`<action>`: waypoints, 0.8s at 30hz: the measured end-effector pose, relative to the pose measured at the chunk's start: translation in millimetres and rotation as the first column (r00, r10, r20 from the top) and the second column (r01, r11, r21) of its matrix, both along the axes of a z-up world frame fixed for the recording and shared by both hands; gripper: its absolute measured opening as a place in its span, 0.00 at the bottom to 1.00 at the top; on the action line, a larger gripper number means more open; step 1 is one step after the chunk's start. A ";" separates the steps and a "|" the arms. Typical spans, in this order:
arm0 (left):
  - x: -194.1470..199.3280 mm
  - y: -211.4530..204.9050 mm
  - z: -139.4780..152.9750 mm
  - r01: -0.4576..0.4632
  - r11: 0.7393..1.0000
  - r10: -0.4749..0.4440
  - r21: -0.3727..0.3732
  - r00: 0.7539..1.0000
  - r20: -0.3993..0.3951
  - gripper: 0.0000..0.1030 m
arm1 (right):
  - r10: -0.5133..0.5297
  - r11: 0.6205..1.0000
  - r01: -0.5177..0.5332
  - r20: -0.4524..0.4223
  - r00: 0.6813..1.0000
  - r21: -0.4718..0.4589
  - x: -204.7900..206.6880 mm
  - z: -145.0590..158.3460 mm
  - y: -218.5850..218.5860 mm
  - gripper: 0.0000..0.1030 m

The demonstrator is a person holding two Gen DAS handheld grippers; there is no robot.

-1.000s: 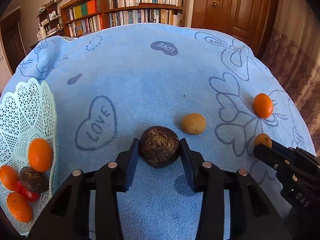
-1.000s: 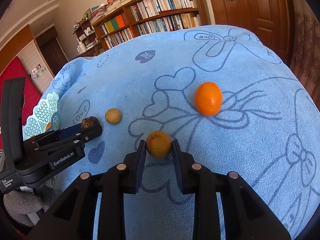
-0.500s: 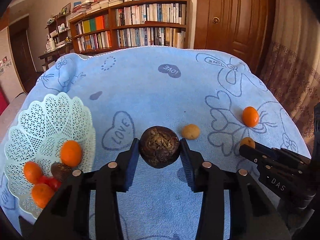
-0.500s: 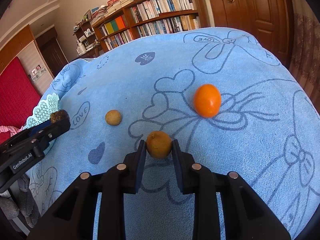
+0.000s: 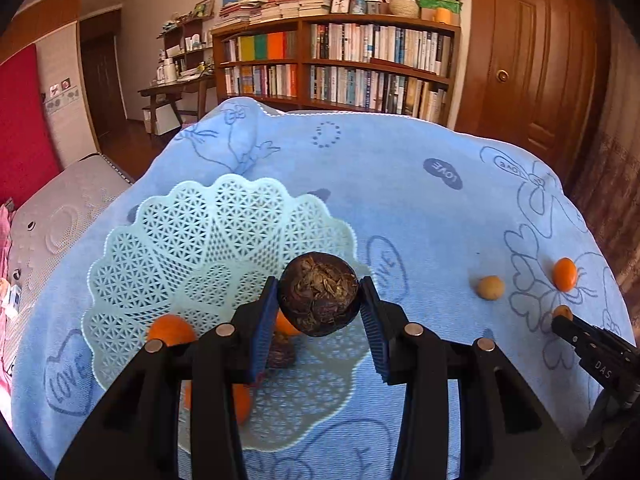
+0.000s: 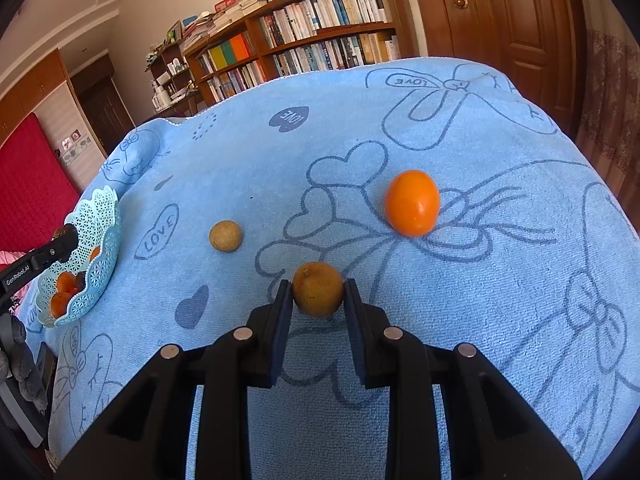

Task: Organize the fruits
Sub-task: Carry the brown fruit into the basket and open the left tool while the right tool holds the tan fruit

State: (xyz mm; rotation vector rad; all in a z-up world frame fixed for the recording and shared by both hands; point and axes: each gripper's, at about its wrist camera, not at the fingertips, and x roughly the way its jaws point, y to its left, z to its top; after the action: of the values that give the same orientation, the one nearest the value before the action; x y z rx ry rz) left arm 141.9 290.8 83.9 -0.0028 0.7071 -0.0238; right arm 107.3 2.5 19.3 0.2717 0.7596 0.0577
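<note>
Terry cloth, lattice basket, scaly fruit

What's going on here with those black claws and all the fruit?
A person is sorting fruit into a basket with two hand-held grippers. The left gripper holds a dark brown fruit above the basket, which already contains oranges. The right gripper is closed around a small tan fruit on the blue cloth. One orange and a round tan fruit wait on the cloth.
</note>
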 end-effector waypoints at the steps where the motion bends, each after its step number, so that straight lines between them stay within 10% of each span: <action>1: 0.4 6.4 -0.5 -0.014 1.000 0.014 -0.001 1.000 -0.002 0.41 | 0.000 1.000 0.000 0.000 1.000 0.000 0.0 0.0 0.0 0.26; 24: -23.5 74.9 14.4 -0.154 0.985 0.159 -0.084 0.985 0.062 0.56 | -0.004 1.000 0.004 0.003 1.000 -0.014 0.4 3.4 -2.2 0.26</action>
State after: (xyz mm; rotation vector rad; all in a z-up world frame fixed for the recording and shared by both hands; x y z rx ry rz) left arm 118.4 365.7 98.3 -0.1325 0.6356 0.0984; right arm 107.7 0.3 22.7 0.2597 0.7562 0.0492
